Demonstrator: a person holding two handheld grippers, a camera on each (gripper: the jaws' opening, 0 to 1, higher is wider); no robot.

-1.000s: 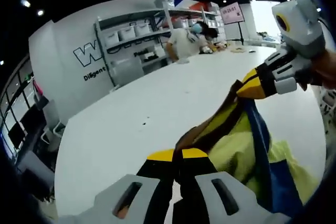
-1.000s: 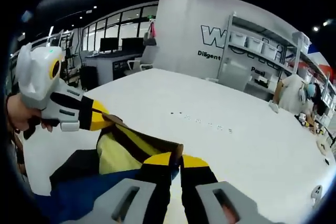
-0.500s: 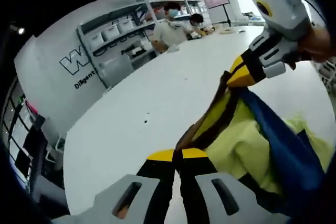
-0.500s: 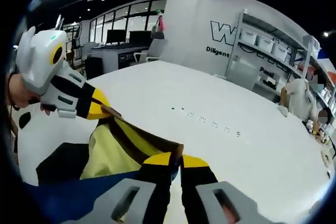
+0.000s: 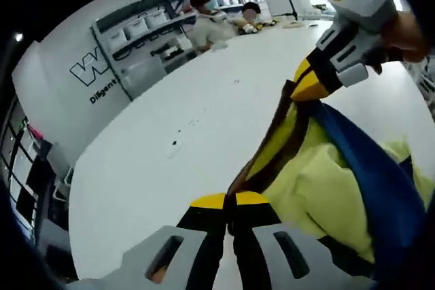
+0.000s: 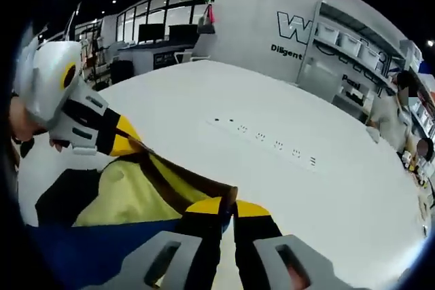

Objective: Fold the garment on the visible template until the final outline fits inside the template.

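The garment [image 5: 319,181] is yellow and blue with a brown-and-yellow striped band, and it hangs stretched between both grippers above the white table [image 5: 156,168]. My left gripper [image 5: 230,200] is shut on one end of the striped band. In the left gripper view the right gripper [image 5: 299,93] pinches the band's other end at the upper right. My right gripper [image 6: 230,203] is shut on the garment [image 6: 129,198]. The left gripper [image 6: 132,146] enters the right gripper view from the left, clamped on the band. No template outline is visible.
The table [image 6: 285,188] stretches far ahead, with a row of small dark marks [image 6: 262,137] on it. People [image 5: 211,25] stand at its far end by grey shelving [image 5: 136,32] with bins. A white wall with lettering [image 6: 299,32] lies behind.
Both views have shifted as the hands moved. The grippers have drawn a little further apart, pulling the striped band straighter. Both stay shut on the garment.
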